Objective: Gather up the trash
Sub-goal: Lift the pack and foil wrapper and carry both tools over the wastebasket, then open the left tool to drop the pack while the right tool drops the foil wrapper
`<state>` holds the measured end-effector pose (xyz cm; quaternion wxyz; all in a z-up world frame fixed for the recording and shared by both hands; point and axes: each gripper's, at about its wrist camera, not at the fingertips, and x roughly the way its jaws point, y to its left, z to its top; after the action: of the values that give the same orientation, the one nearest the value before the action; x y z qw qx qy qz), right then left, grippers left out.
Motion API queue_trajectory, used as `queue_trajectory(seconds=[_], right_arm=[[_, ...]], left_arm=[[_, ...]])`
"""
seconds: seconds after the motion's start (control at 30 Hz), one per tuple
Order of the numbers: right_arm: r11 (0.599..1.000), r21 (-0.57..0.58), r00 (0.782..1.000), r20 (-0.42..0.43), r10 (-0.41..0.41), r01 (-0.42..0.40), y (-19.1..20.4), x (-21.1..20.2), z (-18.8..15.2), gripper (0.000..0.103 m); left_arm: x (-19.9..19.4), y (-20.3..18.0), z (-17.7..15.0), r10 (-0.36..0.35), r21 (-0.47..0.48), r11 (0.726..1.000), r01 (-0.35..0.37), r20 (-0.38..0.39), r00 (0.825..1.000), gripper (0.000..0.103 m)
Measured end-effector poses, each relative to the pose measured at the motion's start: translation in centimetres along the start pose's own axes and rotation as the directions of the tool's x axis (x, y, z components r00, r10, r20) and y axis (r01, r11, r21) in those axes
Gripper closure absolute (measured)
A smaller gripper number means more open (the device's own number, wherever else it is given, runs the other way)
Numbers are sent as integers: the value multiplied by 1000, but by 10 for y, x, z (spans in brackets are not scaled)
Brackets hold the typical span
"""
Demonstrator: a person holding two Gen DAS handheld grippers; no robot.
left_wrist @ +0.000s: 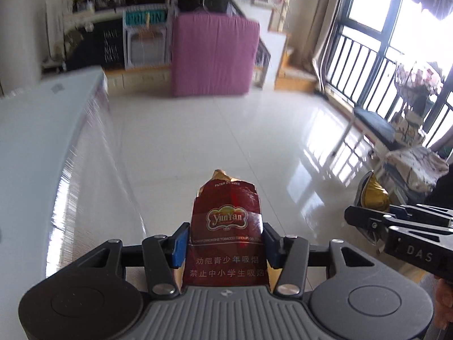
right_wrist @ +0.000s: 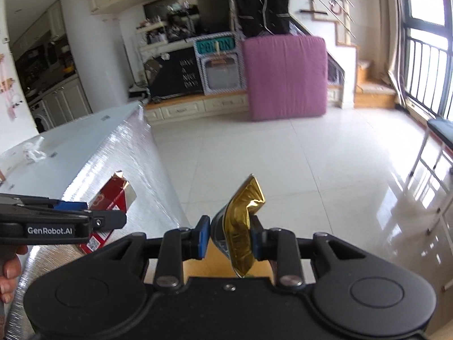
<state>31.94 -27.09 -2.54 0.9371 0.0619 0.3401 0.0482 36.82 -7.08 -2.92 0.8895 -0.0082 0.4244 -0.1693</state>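
A torn red cigarette pack [left_wrist: 226, 226] with gold foil at its top stands upright between the blue pads of my left gripper [left_wrist: 225, 240], which is shut on it. From the right wrist view the same pack [right_wrist: 109, 198] shows beside the left gripper [right_wrist: 93, 221]. My right gripper [right_wrist: 229, 238] is shut on a crumpled gold-and-dark wrapper [right_wrist: 240, 221]. That wrapper [left_wrist: 373, 195] and the right gripper [left_wrist: 368, 221] appear at the right of the left wrist view. Both grippers hang over the glossy floor.
A white table [right_wrist: 85, 141] wrapped in film runs along the left, with a clear crumpled scrap [right_wrist: 34, 153] on it. A pink mattress [right_wrist: 286, 76] leans against a cabinet at the back. A bench [left_wrist: 373, 124] and window railing line the right. White tiled floor [right_wrist: 254, 155] lies ahead.
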Motion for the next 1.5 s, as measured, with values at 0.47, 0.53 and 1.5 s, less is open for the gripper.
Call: queue_trajectory(seconds=[0.47,0.53,1.5], right_arm=[[996,76,980,-191,58,-44,-32,86,-45,73],[995,81,973,-219,74,-57,-31,101,-50,73],[948,303,895,-389,220,-102,-40,238,-76,73]], left_arm=[[144,24,-46,-15,-208,977,-56,-326,945,50],[159,26,-47,1,-219,972,-82,-344,939,50],[196,33,-73,124,-313,909,-276,-428,895,0]])
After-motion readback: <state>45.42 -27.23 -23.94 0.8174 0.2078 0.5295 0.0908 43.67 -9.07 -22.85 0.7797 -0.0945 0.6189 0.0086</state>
